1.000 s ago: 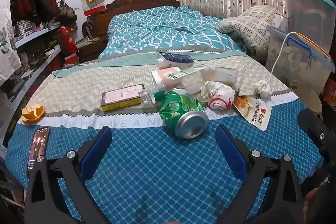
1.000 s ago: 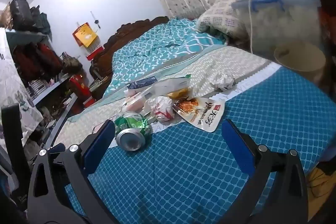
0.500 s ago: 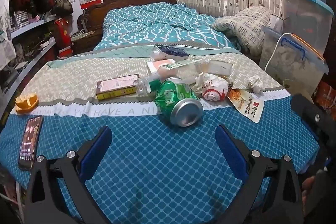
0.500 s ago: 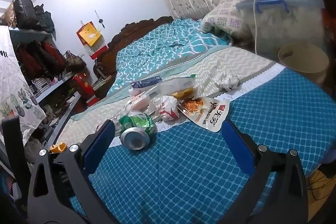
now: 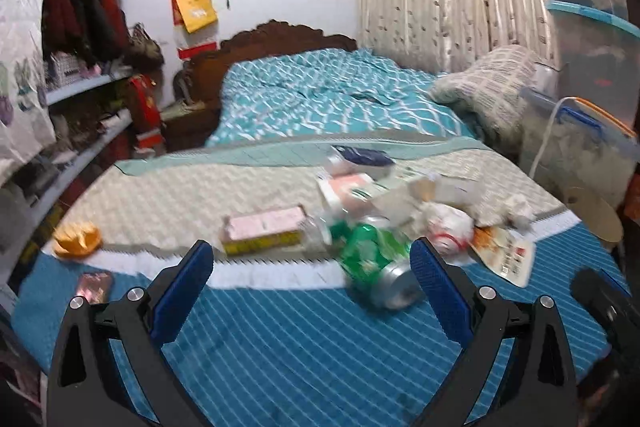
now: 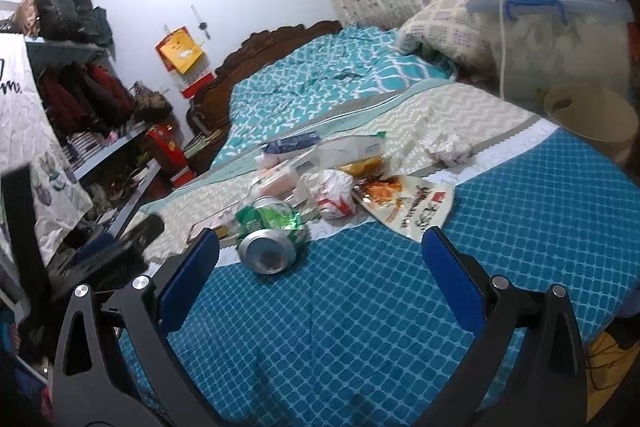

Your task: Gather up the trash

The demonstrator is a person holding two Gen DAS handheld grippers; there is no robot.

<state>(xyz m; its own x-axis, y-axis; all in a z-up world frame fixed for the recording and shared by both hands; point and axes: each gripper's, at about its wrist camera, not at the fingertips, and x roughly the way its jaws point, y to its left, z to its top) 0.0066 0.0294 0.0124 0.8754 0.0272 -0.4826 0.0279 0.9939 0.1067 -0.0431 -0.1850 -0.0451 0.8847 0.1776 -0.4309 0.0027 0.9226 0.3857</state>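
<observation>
A pile of trash lies mid-bed: a crushed green can (image 5: 376,267) (image 6: 272,231), a crumpled white-and-red wrapper (image 5: 448,227) (image 6: 334,193), a flat snack packet (image 5: 504,255) (image 6: 408,207), a pink-and-yellow box (image 5: 264,229), cartons and a paper ball (image 6: 448,149). My left gripper (image 5: 310,277) is open and empty, just short of the can. My right gripper (image 6: 320,271) is open and empty, with the can ahead at its left.
An orange peel (image 5: 78,237) and a phone (image 5: 94,287) lie at the bed's left edge. A beige bin (image 6: 592,119) stands at the right beside plastic storage boxes (image 5: 580,147). Shelves with clothes (image 5: 80,67) run along the left.
My left gripper has swung left and tilted up, so the can now sits by its right finger; its view is blurred. My right gripper has edged forward toward the pile.
</observation>
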